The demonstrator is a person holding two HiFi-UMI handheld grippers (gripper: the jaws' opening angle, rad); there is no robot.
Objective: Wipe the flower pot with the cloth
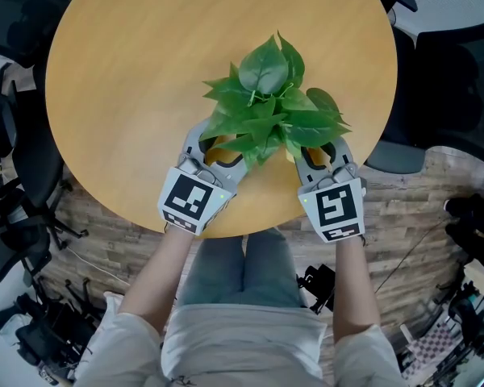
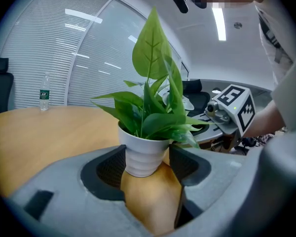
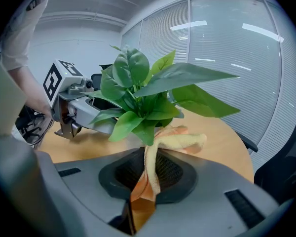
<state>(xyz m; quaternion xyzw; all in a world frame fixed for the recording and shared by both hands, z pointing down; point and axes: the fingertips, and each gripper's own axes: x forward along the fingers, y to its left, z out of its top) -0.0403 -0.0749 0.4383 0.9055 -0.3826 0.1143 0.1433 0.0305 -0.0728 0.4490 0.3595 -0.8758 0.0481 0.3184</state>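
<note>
A leafy green plant [image 1: 266,95] stands in a white ribbed flower pot [image 2: 144,154] near the front edge of the round wooden table [image 1: 129,71]. My left gripper [image 1: 218,147] is shut on the pot from the left, one pad on each side of it [image 2: 145,163]. From the right, my right gripper [image 1: 315,153] is shut on an orange-yellow cloth [image 3: 180,141]. The cloth's free end lies bunched under the leaves [image 3: 138,98], against the pot's side. The leaves hide the pot in the head view and in the right gripper view. Each gripper shows in the other's view, left gripper [image 3: 71,102] and right gripper [image 2: 227,110].
A water bottle [image 2: 44,94] stands far back on the table. Black office chairs [image 1: 8,176] and cables [image 1: 468,313] surround the table on the floor. The table's front edge [image 1: 242,234] runs just under both grippers, close to the person's lap.
</note>
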